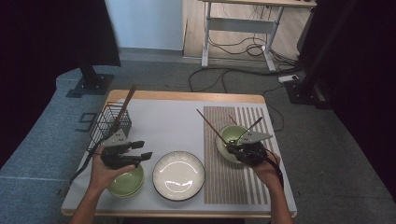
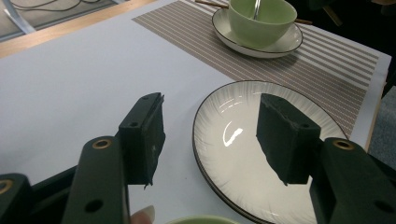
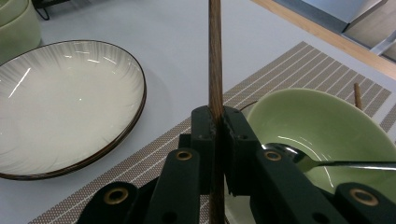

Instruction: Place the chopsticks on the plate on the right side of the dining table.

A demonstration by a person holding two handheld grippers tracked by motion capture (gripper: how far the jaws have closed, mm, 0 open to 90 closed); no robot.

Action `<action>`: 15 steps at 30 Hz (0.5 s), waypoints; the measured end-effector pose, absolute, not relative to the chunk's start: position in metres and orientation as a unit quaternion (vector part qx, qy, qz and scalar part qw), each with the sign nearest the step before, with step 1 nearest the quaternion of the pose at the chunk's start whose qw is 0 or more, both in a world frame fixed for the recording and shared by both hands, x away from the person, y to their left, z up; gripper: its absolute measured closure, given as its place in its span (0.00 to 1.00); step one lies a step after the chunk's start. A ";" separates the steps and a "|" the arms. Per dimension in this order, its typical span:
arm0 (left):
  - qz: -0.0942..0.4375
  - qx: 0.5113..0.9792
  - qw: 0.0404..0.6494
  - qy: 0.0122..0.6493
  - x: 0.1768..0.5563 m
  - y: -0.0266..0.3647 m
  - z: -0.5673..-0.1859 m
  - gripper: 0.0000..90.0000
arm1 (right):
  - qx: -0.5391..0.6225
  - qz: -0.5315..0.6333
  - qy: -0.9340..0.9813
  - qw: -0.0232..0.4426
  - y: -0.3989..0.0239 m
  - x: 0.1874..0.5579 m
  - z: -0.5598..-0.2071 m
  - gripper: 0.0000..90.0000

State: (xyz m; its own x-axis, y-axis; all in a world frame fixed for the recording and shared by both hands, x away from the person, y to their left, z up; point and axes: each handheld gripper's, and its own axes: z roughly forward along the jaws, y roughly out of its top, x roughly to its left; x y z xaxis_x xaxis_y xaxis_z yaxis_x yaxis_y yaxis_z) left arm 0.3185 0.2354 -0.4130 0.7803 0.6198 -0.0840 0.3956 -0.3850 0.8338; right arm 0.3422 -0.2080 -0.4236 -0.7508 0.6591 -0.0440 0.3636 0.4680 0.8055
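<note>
Brown and thin, a long wooden chopstick [image 3: 215,60] is pinched tight between the two black jaws of the right gripper [image 3: 215,122]. In the high view that stick [image 1: 211,126] slants up and to the far left from the right gripper [image 1: 246,150]. Just under this gripper sits a smooth, round pale green bowl [image 3: 322,128] on a white saucer with a dark rim [image 2: 261,44]. A shiny metal spoon [image 3: 327,161] lies in the bowl. Another brown stick [image 3: 357,95] pokes out behind the bowl. Bowl and saucer rest on a striped brown and white woven placemat [image 1: 238,184] on the right side of the white table [image 1: 168,121].

The left gripper [image 1: 122,151] has its jaws wide apart, with nothing between them. It hovers over the near left part of the table. Below the hand is a stack of green bowls [image 1: 127,183]. Just right of them lies a wide, shiny white plate with fine ridges and a dark edge [image 1: 179,175]. At the far left stands a black wire basket [image 1: 109,123] with a long brown stick [image 1: 124,106] leaning in it.
</note>
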 end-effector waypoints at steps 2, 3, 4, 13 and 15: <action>0.122 0.824 0.459 0.308 0.318 0.236 -0.413 0.46 | 0.310 0.416 0.836 0.179 -0.211 0.343 -0.424 0.94; 0.122 0.824 0.459 0.308 0.318 0.236 -0.413 0.46 | 0.311 0.417 0.835 0.179 -0.212 0.343 -0.424 0.94; 0.122 0.824 0.459 0.308 0.318 0.236 -0.413 0.46 | 0.312 0.415 0.835 0.180 -0.213 0.343 -0.424 0.94; 0.122 0.828 0.452 0.310 0.319 0.236 -0.414 0.47 | 0.324 0.410 0.832 0.188 -0.223 0.344 -0.426 0.94; 0.118 0.829 0.451 0.309 0.319 0.236 -0.414 0.46 | 0.328 0.410 0.830 0.189 -0.226 0.344 -0.425 0.94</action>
State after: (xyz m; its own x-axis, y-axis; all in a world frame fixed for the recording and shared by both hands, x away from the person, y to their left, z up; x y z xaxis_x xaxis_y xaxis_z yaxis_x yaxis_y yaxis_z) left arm 0.3187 0.2363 -0.4141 0.7816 0.6182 -0.0828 0.4052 -0.4024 0.8209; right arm 0.3442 -0.2262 -0.4255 -0.7133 0.6995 -0.0443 0.3900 0.4486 0.8042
